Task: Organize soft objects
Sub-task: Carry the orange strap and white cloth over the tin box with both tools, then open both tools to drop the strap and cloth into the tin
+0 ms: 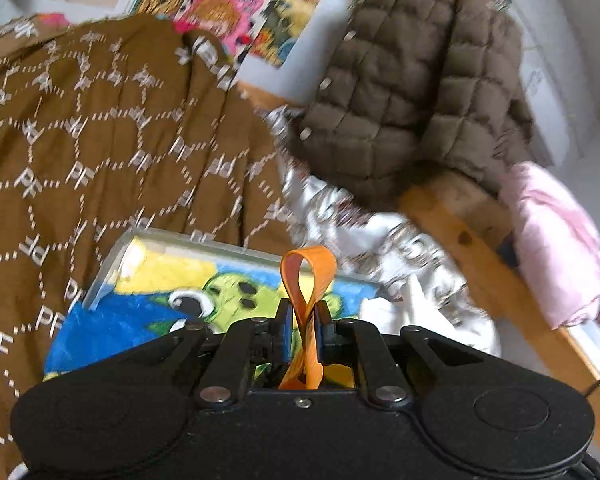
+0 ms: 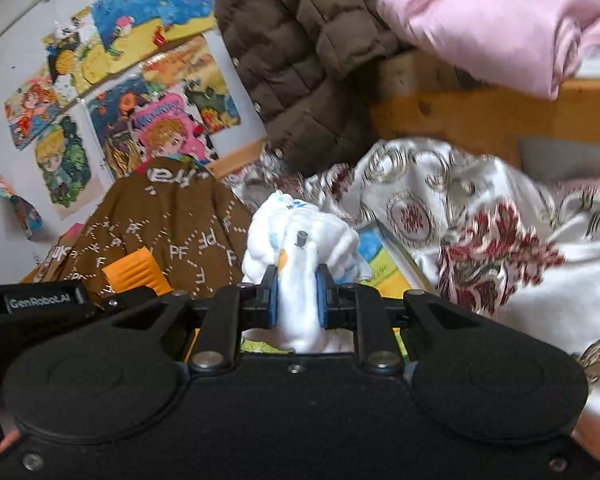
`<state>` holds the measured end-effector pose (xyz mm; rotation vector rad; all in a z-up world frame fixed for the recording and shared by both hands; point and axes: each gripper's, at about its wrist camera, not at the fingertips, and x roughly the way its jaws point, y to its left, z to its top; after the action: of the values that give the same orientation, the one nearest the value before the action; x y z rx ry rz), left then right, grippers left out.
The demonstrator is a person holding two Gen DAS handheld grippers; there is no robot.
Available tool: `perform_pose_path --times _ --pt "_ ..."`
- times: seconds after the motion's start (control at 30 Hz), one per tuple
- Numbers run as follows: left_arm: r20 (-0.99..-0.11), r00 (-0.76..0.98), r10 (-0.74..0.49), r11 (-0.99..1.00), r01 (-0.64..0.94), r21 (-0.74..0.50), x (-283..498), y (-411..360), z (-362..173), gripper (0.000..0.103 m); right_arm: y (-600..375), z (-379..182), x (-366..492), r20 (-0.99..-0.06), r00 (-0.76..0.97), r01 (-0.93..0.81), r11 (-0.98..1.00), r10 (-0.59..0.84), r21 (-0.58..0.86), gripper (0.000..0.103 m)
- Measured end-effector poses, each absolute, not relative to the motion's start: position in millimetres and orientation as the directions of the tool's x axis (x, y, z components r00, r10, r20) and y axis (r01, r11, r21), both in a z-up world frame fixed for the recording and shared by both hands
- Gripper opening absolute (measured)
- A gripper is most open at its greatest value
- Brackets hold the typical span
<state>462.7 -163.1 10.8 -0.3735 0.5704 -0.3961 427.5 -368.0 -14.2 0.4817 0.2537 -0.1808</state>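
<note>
left gripper pinches an orange loop; right gripper clamps a white cloth, both above the cartoon mat.

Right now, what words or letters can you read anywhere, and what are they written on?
"PF": repeated in white all over the brown patterned cloth.
"GenRobot.AI": white label on the black body of the left tongs, seen from the right wrist.
Pink lettering on one of the wall posters: too blurred to read.
White writing on the cloth's top edge: unreadable.
</note>
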Motion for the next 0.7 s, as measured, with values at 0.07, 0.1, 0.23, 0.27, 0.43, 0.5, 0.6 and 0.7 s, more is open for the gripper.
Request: perform_pose_path --times 0.07,0.1,0.23,0.27,0.43,0.5,0.6,0.7 --pt "-0.484 0.761 -0.432 0.873 0.218 -0.436 470.1 -164.4 2.8 0.012 -367.8 -21.8 432.1 -0.315 0.943 0.242 0.863 -0.103 0.442 0.012" --pt "-0.501 0.755 -0.423 0.878 0.203 -0.434 473.4 -164.3 -0.2 0.012 -368.1 -26.4 436.7 -0.334 0.938 0.249 0.858 -0.098 0.448 0.012" --pt "-0.568 0.736 -0.37 0.902 0.138 -0.409 482.5 -161.7 -10.8 0.014 -367.9 -43.0 450.9 -0.399 0.915 0.261 0.843 -0.061 0.47 0.014" --pt "-0.577 0.735 -0.356 0.908 0.126 -0.399 483.3 -160.5 -12.9 0.015 -367.4 -45.5 453.0 -0.406 0.912 0.262 0.842 -0.056 0.472 0.014" --pt "-0.606 0.736 -0.3 0.938 0.113 -0.328 480.6 -158.1 -14.4 0.028 -363.9 -51.8 456.3 -0.416 0.908 0.264 0.837 -0.048 0.479 0.022" --pt "-0.612 0.742 -0.274 0.948 0.101 -0.303 478.8 -157.6 -12.6 0.035 -362.2 -50.4 456.1 -0.415 0.908 0.261 0.841 -0.048 0.474 0.027" --pt "-0.619 0.743 -0.254 0.951 0.075 -0.299 476.3 -155.0 -7.6 0.041 -362.1 -44.2 451.1 -0.407 0.912 0.257 0.845 -0.052 0.469 0.034" --pt "-0.611 0.754 -0.243 0.954 0.073 -0.291 471.2 -155.1 1.3 0.053 -360.0 -32.1 438.6 -0.378 0.924 0.243 0.859 -0.063 0.45 0.042"
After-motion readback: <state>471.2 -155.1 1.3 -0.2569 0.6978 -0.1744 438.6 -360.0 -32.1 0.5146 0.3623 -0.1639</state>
